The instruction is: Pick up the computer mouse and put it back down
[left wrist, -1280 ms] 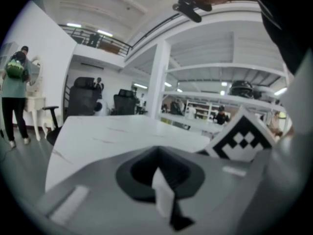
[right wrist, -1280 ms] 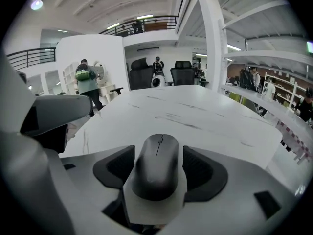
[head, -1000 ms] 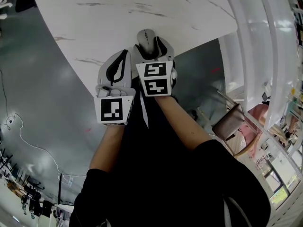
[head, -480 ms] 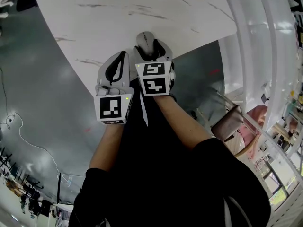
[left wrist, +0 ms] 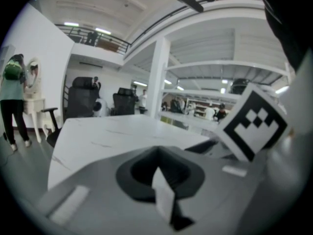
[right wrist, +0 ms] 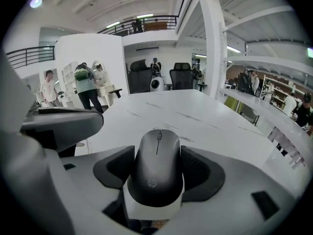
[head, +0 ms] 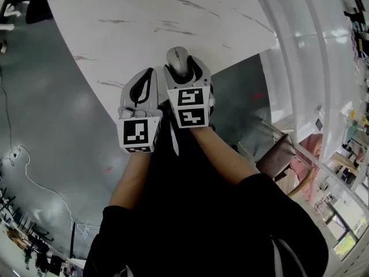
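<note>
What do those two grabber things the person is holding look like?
The left gripper and right gripper are both smooth light-grey shells with curvy black pads inside their jaws. Each carries a white marker cube printed with black square patterns, like chunky pixel codes. The person wears a black top with short sleeves.
</note>
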The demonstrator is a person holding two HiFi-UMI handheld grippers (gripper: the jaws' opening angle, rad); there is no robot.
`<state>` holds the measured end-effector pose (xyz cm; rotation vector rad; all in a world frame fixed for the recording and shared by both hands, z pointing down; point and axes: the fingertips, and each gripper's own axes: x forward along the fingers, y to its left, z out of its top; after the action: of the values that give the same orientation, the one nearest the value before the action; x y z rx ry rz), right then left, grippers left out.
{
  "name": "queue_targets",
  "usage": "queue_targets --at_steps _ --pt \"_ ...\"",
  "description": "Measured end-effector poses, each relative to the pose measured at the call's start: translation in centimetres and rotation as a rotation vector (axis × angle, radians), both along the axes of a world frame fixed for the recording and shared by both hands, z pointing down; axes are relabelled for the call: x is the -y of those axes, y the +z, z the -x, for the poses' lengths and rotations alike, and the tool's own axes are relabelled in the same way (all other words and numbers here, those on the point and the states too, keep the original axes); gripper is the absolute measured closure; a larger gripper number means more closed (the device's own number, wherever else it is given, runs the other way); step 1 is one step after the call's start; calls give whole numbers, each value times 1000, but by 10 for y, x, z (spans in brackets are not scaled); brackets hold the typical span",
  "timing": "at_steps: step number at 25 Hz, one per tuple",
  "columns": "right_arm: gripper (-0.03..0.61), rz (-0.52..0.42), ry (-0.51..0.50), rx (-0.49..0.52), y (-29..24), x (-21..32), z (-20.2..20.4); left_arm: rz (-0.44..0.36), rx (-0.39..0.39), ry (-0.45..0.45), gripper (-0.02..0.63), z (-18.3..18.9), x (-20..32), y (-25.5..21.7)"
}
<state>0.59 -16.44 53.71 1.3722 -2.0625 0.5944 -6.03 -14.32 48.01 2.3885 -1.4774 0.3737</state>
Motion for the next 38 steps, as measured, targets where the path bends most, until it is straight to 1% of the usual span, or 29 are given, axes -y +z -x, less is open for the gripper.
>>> queue_targets --at_steps 5,10,14,19,22,26,38 --pt "316 -99 -12 6 -48 5 -7 -51 2 -5 608 -1 3 -30" --pt "316 -212 -7 14 -105 10 -21 -134 -1 -6 608 -3 5 -71" --pt "316 -293 6 25 -144 7 -34 -188 3 -30 609 0 6 -99" --pt "316 -377 9 56 -186 2 -42 -270 -1 -47 607 4 5 -137" --pt "316 -420 -1 65 -205 4 -43 -301 -1 -58 608 5 5 -153" --pt "316 -440 -11 75 -215 5 -43 -316 -8 -69 607 6 6 -161" --pt "316 -427 -22 81 -211 6 -43 -300 -9 -63 607 -1 7 -158"
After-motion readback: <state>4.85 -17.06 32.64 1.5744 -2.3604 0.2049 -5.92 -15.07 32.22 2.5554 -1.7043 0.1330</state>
